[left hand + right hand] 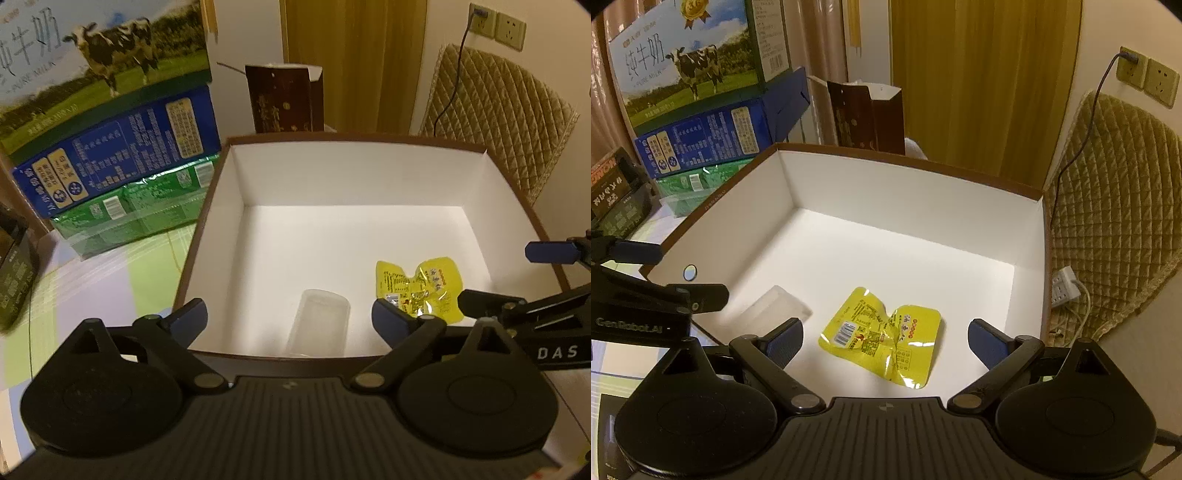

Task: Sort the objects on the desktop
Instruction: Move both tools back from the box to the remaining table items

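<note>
Both grippers hang over the near edge of a big open box [236, 177], white inside, brown outside. Left gripper [291, 317]: jaws wide apart, nothing between the pads, blue fingertips [190, 315] clear of everything. Right gripper [886, 341]: jaws also wide apart, nothing gripped. No earlier frame, so only the state is told.

Two things lie on the box floor. A clear plastic cup [317, 323] lies on its side near the front wall, seen between the left gripper's fingers but below them, not touched. In the right wrist view the same cup [775, 308] sits left of the yellow packet, close beside it but apart. The yellow snack packet [882, 341] lies flat and crumpled, barcode side up, on the floor between the right gripper's fingers in the picture, not pinched. In the left view the packet [419, 286] is right of the cup, near the right wall.

Each view catches the other gripper at its edge: the right one at the right side of the left view, the left one at the left side of the right view.

Behind the box to the left: a stack of cartons, a milk carton with a cow [92, 55] on top, a blue carton [122, 151] under it, a green pack [125, 214] at the bottom. A dark brown paper bag [284, 98] stands behind the back wall. A quilted tan cushion [495, 122] leans at the right, under wall sockets [496, 26] with a cable plugged in. A checked cloth [110, 280] covers the table left of the box.
</note>
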A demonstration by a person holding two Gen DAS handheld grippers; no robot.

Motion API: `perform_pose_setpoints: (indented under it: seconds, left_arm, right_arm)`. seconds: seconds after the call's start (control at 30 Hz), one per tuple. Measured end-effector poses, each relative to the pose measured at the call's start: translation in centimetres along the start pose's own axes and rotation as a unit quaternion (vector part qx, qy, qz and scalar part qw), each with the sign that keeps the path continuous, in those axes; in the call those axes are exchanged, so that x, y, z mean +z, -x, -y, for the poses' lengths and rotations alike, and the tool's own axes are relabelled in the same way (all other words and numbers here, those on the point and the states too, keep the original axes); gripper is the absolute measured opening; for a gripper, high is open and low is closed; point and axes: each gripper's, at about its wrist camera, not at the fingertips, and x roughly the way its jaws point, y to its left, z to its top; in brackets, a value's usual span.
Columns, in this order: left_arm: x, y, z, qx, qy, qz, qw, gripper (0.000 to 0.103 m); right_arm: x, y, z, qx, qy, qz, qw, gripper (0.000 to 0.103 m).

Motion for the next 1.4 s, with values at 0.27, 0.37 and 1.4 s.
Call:
perform_pose_setpoints:
  seconds: [0.27, 0.37, 1.4]
  left_arm:
    - [-0.7, 3.8, -0.7, 0.006, 0.031, 0.033, 0.9990, 0.102]
    - [-1.4, 5.5, -0.9, 0.016, 0.040, 0.043, 0.9982, 0.102]
    - [-10.3, 15.6, 1.7, 0.060, 0.084, 0.042, 0.9938, 0.101]
  right_arm:
    - [-0.5, 2.4, 0.0, 0.001, -0.001, 0.022, 1.000, 0.094]
    - [-0.9, 3.6, 0.3, 0.004, -0.005, 0.033, 0.999, 0.095]
    - [-7.3, 12.0, 0.4, 0.056, 0.012, 0.043, 0.997, 0.099]
